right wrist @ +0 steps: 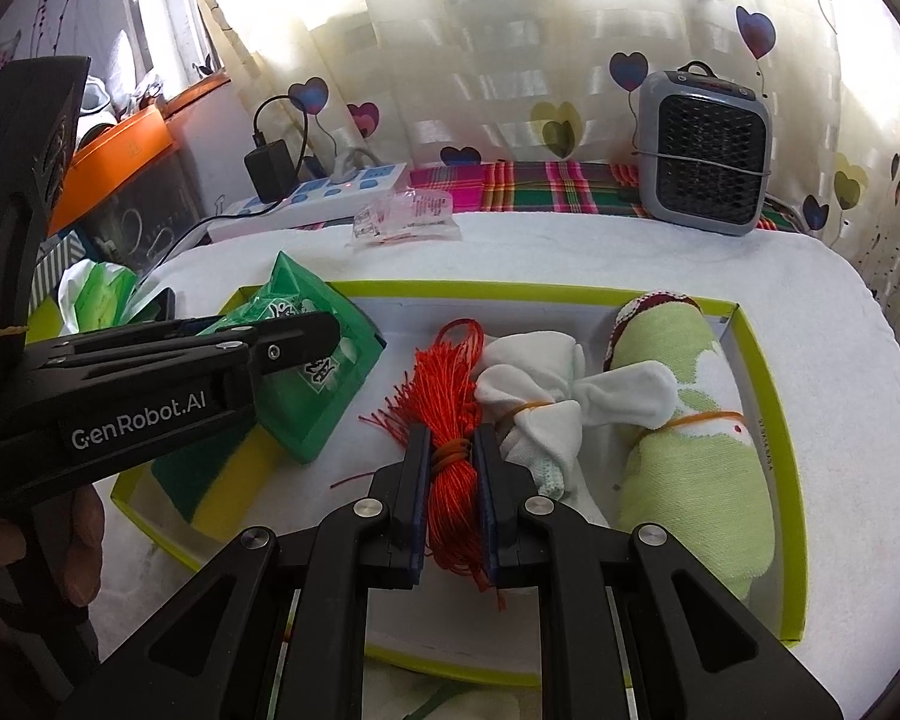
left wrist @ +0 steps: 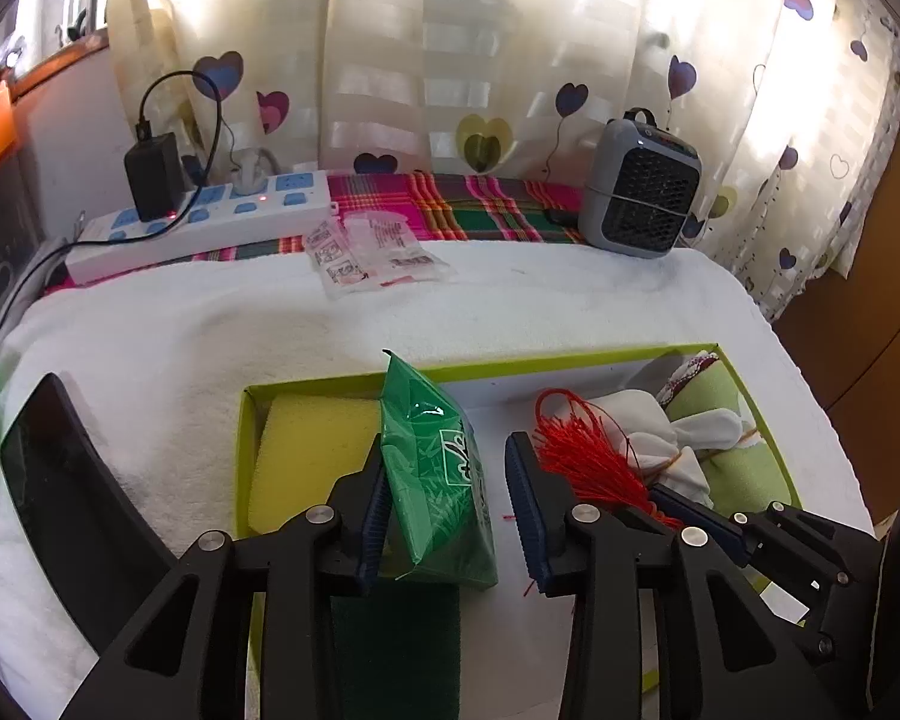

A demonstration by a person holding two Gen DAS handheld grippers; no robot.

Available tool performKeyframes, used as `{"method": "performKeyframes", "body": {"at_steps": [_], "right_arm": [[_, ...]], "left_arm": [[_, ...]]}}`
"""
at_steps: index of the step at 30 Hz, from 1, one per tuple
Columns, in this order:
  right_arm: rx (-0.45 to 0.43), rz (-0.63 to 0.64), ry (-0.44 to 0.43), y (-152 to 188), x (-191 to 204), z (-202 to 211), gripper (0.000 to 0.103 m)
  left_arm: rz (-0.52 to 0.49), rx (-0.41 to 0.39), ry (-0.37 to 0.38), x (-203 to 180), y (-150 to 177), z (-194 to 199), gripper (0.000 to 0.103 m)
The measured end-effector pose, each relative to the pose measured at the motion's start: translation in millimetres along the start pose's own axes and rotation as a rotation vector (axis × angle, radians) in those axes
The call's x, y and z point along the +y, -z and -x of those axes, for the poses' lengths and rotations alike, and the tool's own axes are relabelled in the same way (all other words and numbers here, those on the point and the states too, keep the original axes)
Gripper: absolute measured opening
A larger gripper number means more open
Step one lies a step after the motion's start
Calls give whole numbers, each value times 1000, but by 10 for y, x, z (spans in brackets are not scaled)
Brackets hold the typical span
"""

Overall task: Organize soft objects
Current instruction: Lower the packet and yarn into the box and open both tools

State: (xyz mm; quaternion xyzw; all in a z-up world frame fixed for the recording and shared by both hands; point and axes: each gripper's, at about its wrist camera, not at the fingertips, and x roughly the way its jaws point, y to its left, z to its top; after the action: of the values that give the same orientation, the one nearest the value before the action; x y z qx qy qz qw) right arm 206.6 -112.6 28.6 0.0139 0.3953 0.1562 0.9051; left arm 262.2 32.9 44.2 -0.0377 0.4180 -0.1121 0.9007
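Left wrist view: the left gripper (left wrist: 450, 498) is held low over the lime-edged box (left wrist: 570, 359), its fingers (left wrist: 371, 516) spread wide, and the green packet (left wrist: 435, 474) is seen leaning against the left finger only, with a clear gap to the right finger. The packet is a glossy green plastic bag, tilted on its edge, resting partly on the yellow sponge (left wrist: 312, 456) at the box's left end. In the right wrist view, the right gripper (right wrist: 453, 498) is angled down into the middle of the box, and its fingers (right wrist: 414, 480) are pressed narrow against both sides of the red thread bundle (right wrist: 450, 396), a skein of bright red strands tied with an orange band. The skein runs lengthwise between the fingers, its looped end extended beyond the tips. Just beside it a knotted white cloth (right wrist: 534, 396) is laid, and further right a rolled pale-green towel (right wrist: 690, 450) is laid along the box wall. The box is set on a white towel-covered desk (right wrist: 570, 246).
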Motion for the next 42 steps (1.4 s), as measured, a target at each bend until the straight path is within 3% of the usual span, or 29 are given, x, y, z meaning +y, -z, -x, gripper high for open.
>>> {"method": "performKeyframes", "body": {"at_steps": [5, 14, 23, 34, 42], "right_arm": [[-1, 5, -1, -1, 9, -1, 15], [-8, -1, -4, 18, -7, 15, 18], [-25, 3, -5, 33, 14, 73, 32], [-44, -5, -6, 59, 27, 153, 36], [-62, 7, 5, 90, 74, 243, 44]], "left_arm": [[-22, -5, -21, -36, 11, 16, 38], [-32, -35, -41, -55, 34, 132, 48], [-22, -45, -54, -36, 54, 209, 49], [-17, -47, -65, -45, 150, 307, 49], [-12, -50, -72, -56, 251, 405, 49]]}}
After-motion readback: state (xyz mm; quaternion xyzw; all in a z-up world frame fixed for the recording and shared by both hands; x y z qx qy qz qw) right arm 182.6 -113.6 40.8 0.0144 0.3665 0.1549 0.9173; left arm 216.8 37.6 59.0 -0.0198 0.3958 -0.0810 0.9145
